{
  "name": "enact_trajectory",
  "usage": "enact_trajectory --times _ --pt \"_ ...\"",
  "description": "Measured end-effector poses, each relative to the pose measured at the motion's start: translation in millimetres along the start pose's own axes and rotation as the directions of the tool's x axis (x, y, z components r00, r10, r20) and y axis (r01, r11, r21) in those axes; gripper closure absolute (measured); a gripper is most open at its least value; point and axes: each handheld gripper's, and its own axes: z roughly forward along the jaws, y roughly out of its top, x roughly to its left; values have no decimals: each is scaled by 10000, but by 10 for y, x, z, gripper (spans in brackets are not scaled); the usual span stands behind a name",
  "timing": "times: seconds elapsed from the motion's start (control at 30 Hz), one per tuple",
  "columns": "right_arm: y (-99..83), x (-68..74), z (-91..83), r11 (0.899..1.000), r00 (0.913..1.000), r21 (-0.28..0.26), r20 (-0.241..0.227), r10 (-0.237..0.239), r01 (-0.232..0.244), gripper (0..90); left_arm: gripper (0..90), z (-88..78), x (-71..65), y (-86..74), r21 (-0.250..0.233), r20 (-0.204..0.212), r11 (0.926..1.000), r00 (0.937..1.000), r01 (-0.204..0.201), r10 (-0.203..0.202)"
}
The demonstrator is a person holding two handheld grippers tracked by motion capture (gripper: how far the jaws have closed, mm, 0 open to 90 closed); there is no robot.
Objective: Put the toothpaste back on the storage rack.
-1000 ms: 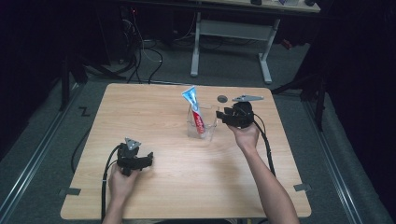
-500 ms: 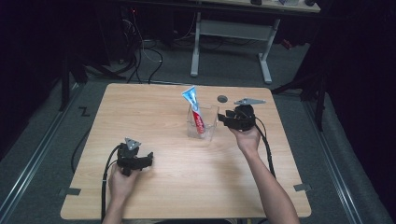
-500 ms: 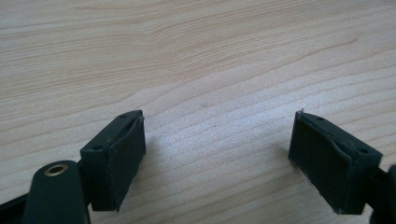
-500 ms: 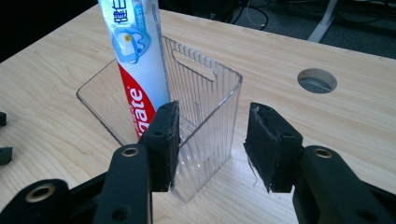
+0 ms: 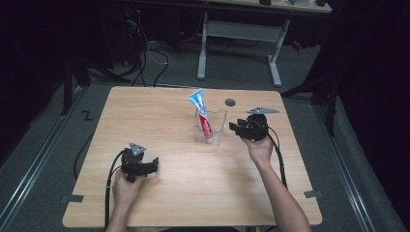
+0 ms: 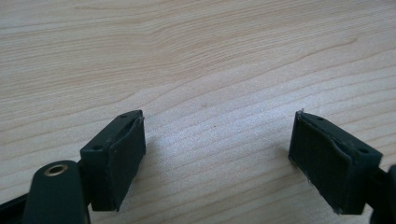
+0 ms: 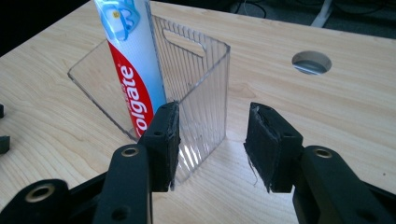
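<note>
The right tool [image 5: 240,126] has drawn slightly back from the clear container [image 5: 211,126] over the last second; in the earlier high views it sat closer to the container's right wall. It now rests just beside that wall, apart from it. In the right gripper view its jaws stand released, with nothing between the pads, and the container's near corner lies just ahead of the left pad.

The toothpaste tube [image 5: 202,115] stands tilted inside the container, its crimped end rising above the rim. The container sits near the far middle of the bench [image 5: 159,116].

The left tool [image 5: 145,166] has not moved; it rests on the bench at the near left, jaws released, bare wood between them.

Judgement: the tube appears to be placed and the right tool is withdrawing after release.
</note>
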Motion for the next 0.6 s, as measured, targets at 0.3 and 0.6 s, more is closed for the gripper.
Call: enact_trajectory --times 0.3,0.6 --pt "-107 -34 -31 9998 9998 64 -13 193 -193 542 190 0 0 0 1 -1 10000 10000 -2 2" --pt "-193 -45 -20 9996 9998 160 -5 213 -213 540 190 0 0 0 1 -2 10000 10000 2 -2"
